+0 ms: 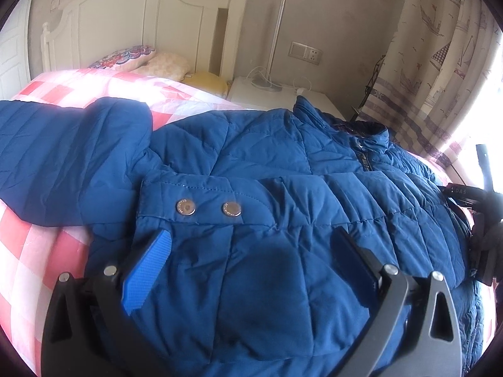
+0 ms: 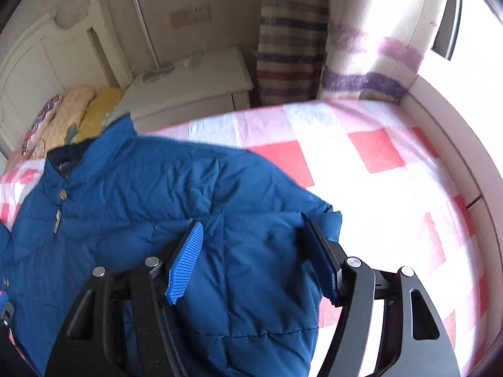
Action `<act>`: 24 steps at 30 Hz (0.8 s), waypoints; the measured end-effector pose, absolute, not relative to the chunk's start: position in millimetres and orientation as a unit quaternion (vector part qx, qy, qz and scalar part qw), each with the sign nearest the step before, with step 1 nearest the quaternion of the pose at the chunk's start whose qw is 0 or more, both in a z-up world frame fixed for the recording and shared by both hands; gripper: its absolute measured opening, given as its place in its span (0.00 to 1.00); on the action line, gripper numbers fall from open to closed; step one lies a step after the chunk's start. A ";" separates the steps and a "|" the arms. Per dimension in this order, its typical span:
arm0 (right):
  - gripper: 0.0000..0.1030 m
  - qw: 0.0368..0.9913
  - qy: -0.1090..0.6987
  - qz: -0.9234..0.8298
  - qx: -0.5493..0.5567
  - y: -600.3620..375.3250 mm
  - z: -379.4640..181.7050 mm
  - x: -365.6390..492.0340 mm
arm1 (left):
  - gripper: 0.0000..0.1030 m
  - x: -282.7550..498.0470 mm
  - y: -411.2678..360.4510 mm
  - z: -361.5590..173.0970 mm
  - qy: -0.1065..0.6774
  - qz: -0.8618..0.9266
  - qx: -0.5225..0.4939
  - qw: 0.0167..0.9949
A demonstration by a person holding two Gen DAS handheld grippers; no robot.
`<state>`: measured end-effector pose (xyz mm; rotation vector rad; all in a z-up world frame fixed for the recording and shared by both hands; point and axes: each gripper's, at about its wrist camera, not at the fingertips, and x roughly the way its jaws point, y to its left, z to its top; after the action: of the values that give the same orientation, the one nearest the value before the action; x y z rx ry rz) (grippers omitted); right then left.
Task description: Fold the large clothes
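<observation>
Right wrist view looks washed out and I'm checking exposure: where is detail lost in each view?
Right wrist view: window glare bleaches the pink-and-white checked quilt and striped curtain. Left wrist view: only the right edge blows out; the blue quilted puffer jacket stays clear.

Left wrist view: low and close over the blue quilted padded jacket (image 1: 267,169), facing the white wooden headboard (image 1: 132,22) at 11 o'clock. Right wrist view: higher, tilted down, with the pink-and-white checked bedspread (image 2: 377,157) from 1 to 4 o'clock. Both share jacket, bedspread and the white bedside cabinet (image 1: 267,92) (image 2: 188,84) at 12 and 11 o'clock respectively.
</observation>
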<state>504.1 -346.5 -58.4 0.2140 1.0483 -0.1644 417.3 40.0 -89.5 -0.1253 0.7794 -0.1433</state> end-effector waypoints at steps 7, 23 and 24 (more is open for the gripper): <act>0.75 0.909 0.407 -0.072 0.059 -304.4 -0.9 453.2 | 0.98 417.3 39.4 -90.8 0.380 -0.069 -0.060 0.920; 0.84 0.915 0.398 0.068 -0.023 -179.7 -2.8 374.8 | 0.98 397.9 106.1 -68.6 0.311 -0.034 -0.212 0.926; 0.84 0.914 0.397 0.071 -0.035 -174.1 -6.9 368.8 | 0.98 392.4 130.0 -66.6 0.295 -0.013 -0.258 0.920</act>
<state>368.8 -174.1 -6.9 -0.0725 0.8171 0.1472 392.4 130.0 -66.6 -0.5299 0.6072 -0.0269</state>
